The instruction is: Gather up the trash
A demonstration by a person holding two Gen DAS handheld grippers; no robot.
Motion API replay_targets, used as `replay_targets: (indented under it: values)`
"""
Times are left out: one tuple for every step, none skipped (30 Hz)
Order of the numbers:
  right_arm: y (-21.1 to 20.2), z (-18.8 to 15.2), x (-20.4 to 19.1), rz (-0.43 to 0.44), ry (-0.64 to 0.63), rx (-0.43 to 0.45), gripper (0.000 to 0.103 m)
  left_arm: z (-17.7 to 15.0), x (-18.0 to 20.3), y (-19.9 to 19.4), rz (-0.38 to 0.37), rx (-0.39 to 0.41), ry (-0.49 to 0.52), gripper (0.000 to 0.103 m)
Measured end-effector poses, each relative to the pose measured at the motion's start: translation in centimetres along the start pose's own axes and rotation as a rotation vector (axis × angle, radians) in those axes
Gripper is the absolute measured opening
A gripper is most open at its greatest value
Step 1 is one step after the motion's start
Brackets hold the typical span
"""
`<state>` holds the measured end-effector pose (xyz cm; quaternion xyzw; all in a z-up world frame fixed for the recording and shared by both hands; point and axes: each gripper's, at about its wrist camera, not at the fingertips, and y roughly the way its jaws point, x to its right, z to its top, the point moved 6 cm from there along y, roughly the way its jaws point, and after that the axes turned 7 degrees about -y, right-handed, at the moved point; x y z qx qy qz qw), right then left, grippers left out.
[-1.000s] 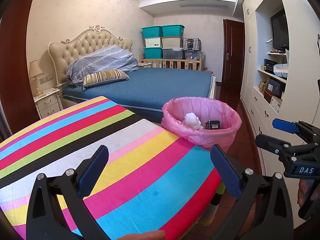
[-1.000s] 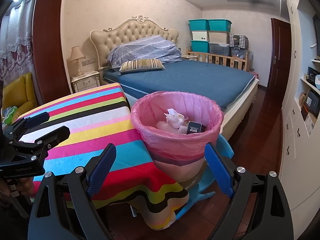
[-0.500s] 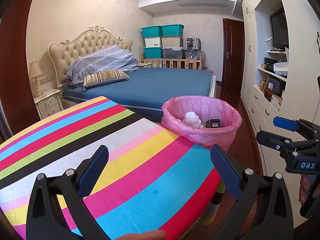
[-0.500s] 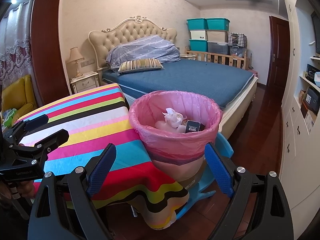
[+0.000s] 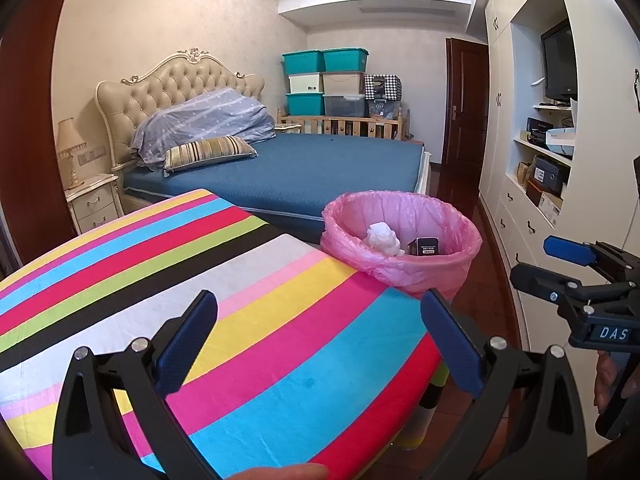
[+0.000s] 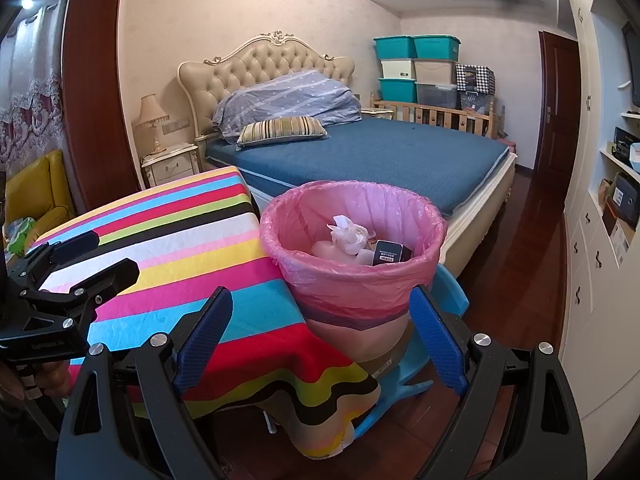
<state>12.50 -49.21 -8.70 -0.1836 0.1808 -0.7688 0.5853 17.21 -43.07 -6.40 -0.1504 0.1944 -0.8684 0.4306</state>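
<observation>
A bin with a pink liner [image 5: 460, 232] [image 6: 360, 292] stands beside the striped table [image 5: 160, 280] [image 6: 180, 248], on a blue plastic chair [image 6: 452, 292]. Inside lie a crumpled white tissue [image 5: 382, 236] [image 6: 348, 234] and a small black box [image 5: 426, 247] [image 6: 387, 254]. My left gripper [image 5: 318, 334] is open over the table's near edge with nothing between its fingers. My right gripper [image 6: 320, 334] is open in front of the bin, also holding nothing. Each gripper shows in the other's view: the right gripper [image 5: 556, 264] at right, the left gripper [image 6: 100, 256] at left.
A bed with a blue cover [image 5: 312, 168] lies behind the table and bin. A nightstand with a lamp [image 6: 168, 164] stands by the headboard. White cabinets and shelves [image 5: 532, 184] line the right wall. Dark wood floor [image 6: 532, 280] runs between bed and cabinets. A yellow seat [image 6: 36, 192] is at left.
Both grippers stay open and almost still. The right gripper has drifted slightly lower in the left wrist view; the bin and its contents have not moved.
</observation>
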Motion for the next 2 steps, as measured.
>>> replay_targets:
  values:
    - [0.01, -0.01, -0.04, 0.001, 0.000, -0.001, 0.084, 0.00, 0.04, 0.00, 0.000, -0.001, 0.001, 0.098]
    - [0.01, -0.01, -0.08, 0.001, -0.001, -0.001, 0.084, -0.04, 0.03, -0.05, -0.001, 0.000, 0.004, 0.098]
